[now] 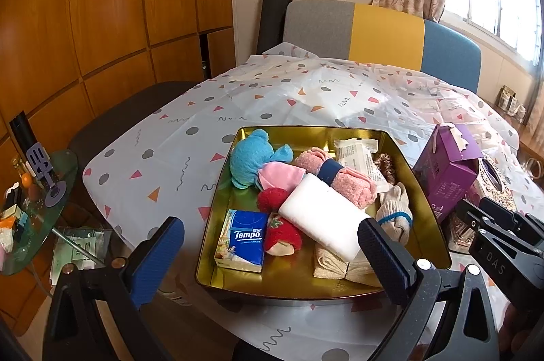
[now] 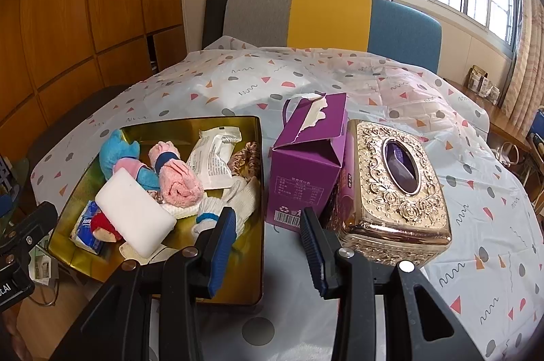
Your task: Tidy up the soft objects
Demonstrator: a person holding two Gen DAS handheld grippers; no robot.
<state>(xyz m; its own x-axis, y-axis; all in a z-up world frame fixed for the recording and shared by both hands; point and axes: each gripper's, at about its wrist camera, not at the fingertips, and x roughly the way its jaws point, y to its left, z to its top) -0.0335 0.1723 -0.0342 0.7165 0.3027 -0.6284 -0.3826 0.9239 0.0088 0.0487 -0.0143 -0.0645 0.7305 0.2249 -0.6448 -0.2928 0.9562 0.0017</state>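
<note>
A gold tin tray (image 1: pixel 289 281) on the table holds several soft items: a blue plush towel (image 1: pixel 250 157), a pink rolled towel (image 1: pixel 353 187) with a navy band, a white foam block (image 1: pixel 323 225), a Tempo tissue pack (image 1: pixel 243 238), a red plush (image 1: pixel 282 233) and white gloves (image 1: pixel 396 211). My left gripper (image 1: pixel 272 255) stands open and wide over the tray's near edge, holding nothing. My right gripper (image 2: pixel 268 242) is open with a narrower gap and nothing in it. It hovers by the tray's (image 2: pixel 238 276) right wall, in front of a purple carton (image 2: pixel 306 157).
An ornate gold tissue box (image 2: pixel 394 191) stands right of the purple carton. A patterned plastic cloth (image 2: pixel 476 208) covers the table. A grey, yellow and blue chair back (image 1: pixel 384 34) is behind it. A glass side table (image 1: pixel 37 208) with clutter sits at the left.
</note>
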